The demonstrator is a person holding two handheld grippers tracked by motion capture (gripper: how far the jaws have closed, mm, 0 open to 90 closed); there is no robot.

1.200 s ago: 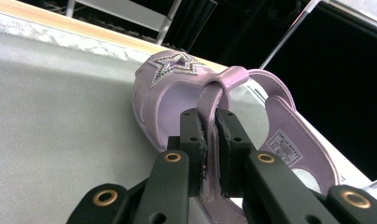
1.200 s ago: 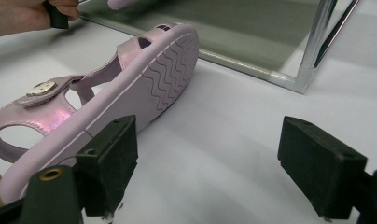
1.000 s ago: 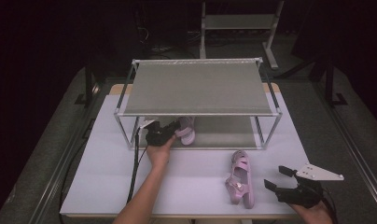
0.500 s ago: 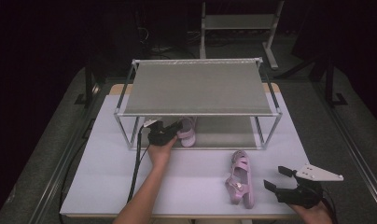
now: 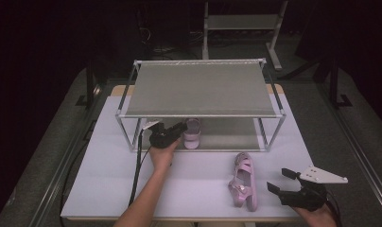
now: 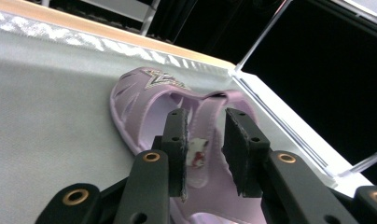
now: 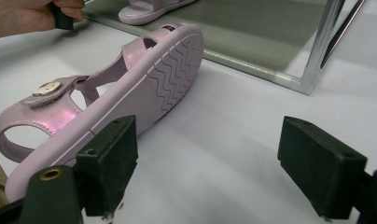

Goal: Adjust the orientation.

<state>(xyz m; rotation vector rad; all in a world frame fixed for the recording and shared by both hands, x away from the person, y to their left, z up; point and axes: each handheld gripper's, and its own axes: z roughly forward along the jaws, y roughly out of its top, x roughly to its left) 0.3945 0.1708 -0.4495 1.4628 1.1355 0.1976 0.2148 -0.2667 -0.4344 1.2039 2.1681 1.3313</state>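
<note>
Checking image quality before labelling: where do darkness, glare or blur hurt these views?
High view: surroundings black, table evenly lit, lower shelf shadowed. Left gripper view: sandal sharp, jaws soft, background black. Right gripper view: second sandal crisp with sheen on its strap.

Your left gripper [image 5: 179, 129] sits under the rack's top shelf [image 5: 203, 90], hemmed by the front-left post [image 5: 125, 132]. Beside your right gripper [image 5: 287, 181], the tipped sandal [image 5: 244, 181] blocks leftward; bare tabletop [image 5: 99, 179] lies open ahead toward the rack.

lilac sandal [image 7: 102, 102], wavy-tread sole, grey rack [image 5: 201, 90]
</note>
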